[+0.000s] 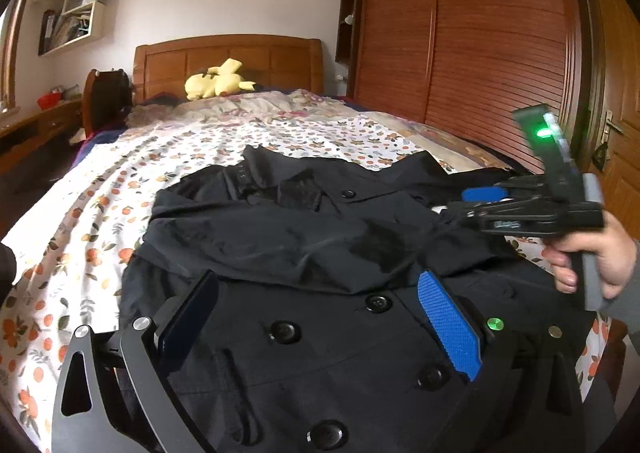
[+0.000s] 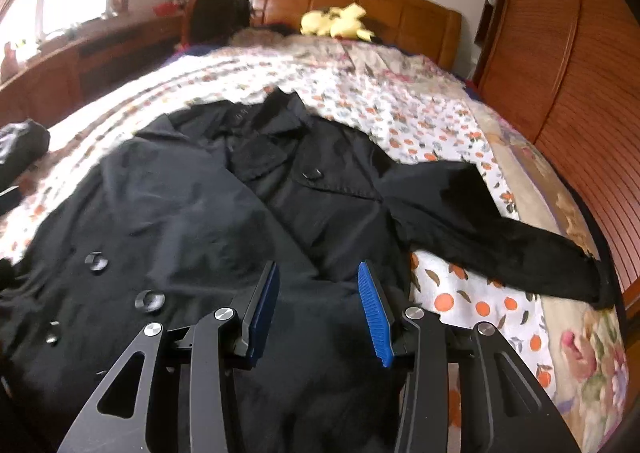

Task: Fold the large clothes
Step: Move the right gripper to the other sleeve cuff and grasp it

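Observation:
A large black coat [image 1: 320, 237] with big black buttons lies front-up on the floral bedspread [image 1: 120, 181]. Its left sleeve is folded across the chest. In the right wrist view the coat [image 2: 192, 213] fills the middle and its right sleeve [image 2: 500, 241] stretches out toward the right bed edge. My left gripper [image 1: 320, 313] is open and empty, just above the coat's buttoned front. My right gripper [image 2: 318, 293] is open and empty over the coat's right side; in the left wrist view it [image 1: 472, 201] is held by a hand at the right.
A yellow plush toy [image 1: 218, 81] lies at the wooden headboard [image 1: 228, 57]. A wooden slatted wardrobe [image 1: 480, 33] runs along the right of the bed. A dark chair [image 1: 106, 97] and a desk stand at the left. A dark object [image 2: 20, 149] lies at the bed's left edge.

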`<state>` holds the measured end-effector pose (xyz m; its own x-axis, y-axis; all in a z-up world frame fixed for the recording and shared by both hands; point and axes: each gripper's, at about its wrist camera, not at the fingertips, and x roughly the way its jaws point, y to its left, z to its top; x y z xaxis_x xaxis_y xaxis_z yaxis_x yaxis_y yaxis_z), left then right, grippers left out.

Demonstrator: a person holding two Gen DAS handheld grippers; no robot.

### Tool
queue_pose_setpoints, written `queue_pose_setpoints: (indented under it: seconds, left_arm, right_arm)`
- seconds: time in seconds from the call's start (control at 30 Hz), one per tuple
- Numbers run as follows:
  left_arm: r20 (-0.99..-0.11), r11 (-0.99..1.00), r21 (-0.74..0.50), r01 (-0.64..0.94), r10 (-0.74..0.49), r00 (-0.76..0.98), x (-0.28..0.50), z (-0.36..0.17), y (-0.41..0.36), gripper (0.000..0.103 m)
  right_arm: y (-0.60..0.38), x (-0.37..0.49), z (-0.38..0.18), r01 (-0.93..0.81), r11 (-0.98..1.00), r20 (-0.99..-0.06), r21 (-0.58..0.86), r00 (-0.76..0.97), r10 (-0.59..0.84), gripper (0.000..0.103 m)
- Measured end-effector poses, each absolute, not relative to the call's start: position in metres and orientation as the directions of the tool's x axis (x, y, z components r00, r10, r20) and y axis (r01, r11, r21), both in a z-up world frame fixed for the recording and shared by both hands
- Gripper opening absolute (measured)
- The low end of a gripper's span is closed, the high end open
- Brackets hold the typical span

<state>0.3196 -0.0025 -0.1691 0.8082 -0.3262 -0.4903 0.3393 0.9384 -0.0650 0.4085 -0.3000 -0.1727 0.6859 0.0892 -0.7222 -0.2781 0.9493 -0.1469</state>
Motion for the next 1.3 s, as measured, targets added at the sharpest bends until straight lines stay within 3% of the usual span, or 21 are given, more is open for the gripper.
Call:
queue_pose_setpoints:
  seconds: [0.23,0.43,0.53,0.67,1.03,1.3]
  left_arm:
    - [-0.502,0.932,-0.061,0.356,-0.337,0.797,0.323,-0.176,-0.010,0.100]
    - [-0.504,0.932,-0.068,0.357,-0.340,0.794,0.328,-0.179,-0.011,0.100]
    - [-0.503,0.933,-0.072,0.353,-0.340,0.794,0.329,-0.180,-0.011,0.100]
    - [-0.502,0.934,-0.072,0.350,-0.337,0.797,0.329,-0.181,-0.013,0.100]
    - [-0.496,0.941,-0.065,0.332,-0.319,0.808,0.330,-0.183,-0.013,0.100]
    - [-0.472,0.945,-0.069,0.320,-0.313,0.824,0.328,-0.180,-0.011,0.100]
  right_arm:
    - [-0.312,0.413,-0.225,-0.288,0.951,-0.852,-0.116,0.520,0.053,0.039]
    - [-0.316,0.394,-0.210,-0.304,0.949,-0.814,-0.088,0.571,0.107,0.040]
    - [-0.321,0.383,-0.193,-0.311,0.946,-0.780,-0.089,0.613,0.128,0.049]
    - [-0.334,0.384,-0.176,-0.294,0.952,-0.746,-0.090,0.653,0.131,0.049]
    - [-0.409,0.414,-0.156,-0.124,0.991,-0.701,-0.040,0.711,0.060,0.052]
    - [-0.467,0.448,-0.169,0.020,1.000,-0.718,-0.006,0.695,-0.018,0.056]
